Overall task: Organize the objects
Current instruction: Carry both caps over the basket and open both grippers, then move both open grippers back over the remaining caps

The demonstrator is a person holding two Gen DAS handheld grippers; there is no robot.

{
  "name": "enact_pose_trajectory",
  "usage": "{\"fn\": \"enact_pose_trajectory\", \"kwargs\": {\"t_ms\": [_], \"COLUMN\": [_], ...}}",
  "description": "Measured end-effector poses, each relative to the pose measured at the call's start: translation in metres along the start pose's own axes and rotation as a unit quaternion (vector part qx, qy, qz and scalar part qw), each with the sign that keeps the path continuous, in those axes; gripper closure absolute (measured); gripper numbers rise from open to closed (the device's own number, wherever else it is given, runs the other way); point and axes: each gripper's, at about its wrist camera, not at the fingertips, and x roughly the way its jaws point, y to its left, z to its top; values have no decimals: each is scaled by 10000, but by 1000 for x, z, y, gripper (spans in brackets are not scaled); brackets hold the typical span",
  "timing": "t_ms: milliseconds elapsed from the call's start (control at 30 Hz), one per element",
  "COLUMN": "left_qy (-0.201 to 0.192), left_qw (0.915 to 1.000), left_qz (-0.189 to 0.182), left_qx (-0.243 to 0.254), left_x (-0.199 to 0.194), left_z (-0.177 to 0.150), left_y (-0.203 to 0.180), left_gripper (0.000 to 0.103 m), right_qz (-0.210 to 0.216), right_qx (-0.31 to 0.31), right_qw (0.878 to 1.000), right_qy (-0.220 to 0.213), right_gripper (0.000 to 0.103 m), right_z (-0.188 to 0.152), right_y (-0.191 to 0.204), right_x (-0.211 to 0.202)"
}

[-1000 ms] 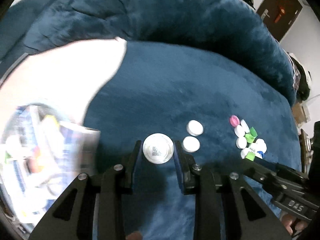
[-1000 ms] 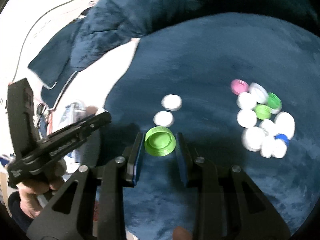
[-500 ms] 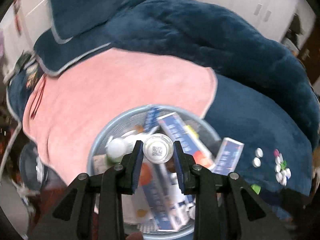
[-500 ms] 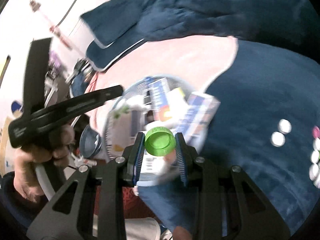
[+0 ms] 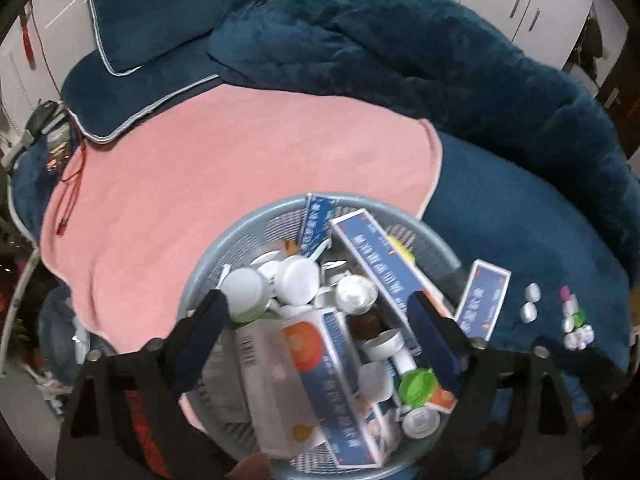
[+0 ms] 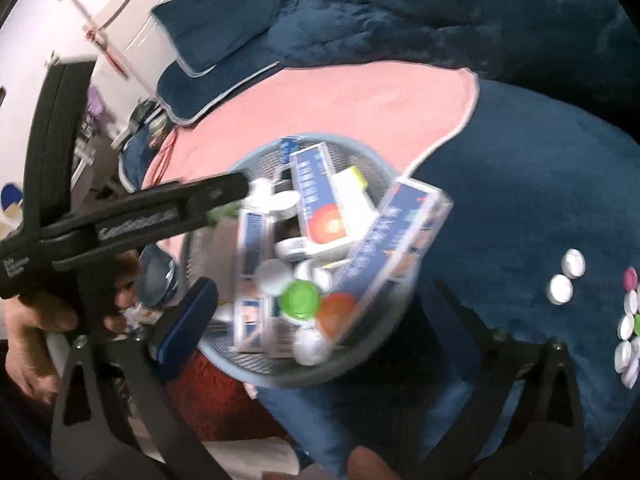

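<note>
Dropping caps is the step in hand. Left wrist view: the left hand-held gripper [image 5: 316, 332] hangs over the basket [image 5: 208, 264], jaws opening with nothing between them; a green cap [image 5: 416, 386] lies inside.

Right wrist view: the right hand-held gripper [image 6: 316, 308] is likewise opening, released, above the basket [image 6: 280, 376]. Loose caps [image 6: 560, 288] remain on the bed's blue blanket [image 6: 520, 200], near its right edge; the next move likely calls for reaching there.

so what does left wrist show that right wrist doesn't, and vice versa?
Only left wrist: white cabinet doors behind the bed, and the left gripper from behind, its jaws opening over the basket with nothing between them.

Only right wrist: the left gripper from the side, the hand holding it, and the right gripper, jaws opening, empty.

Both: the blue basket, a green cap inside, the pink towel, loose caps on the blue blanket.
</note>
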Motion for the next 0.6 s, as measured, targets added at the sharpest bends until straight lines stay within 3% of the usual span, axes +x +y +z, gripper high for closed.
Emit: {"fn": "enact_pose_trajectory", "kwargs": {"t_ms": [167,400,600], "left_qy": [-66,-137,-216], "left_qw": [9996,9988,9956], "left_qz": [148,-18,-287], "left_qx": [223,478,870], "left_x": [-7,-16,-25], "left_z": [-4,-6,-14], "left_y": [-9,-37,-86], "left_gripper": [2,2,2], "right_qz": [-203,-484,-694], "right_qx": [376,1052,1670], "right_qw": [9991,9932,9832], "right_qy": [-17,-136,-256], "right_gripper": [0,0,0], "right_z": [-3,-7,-14], "right_y": [-34,-97,-152], "right_x": [-8,-31,-49]}}
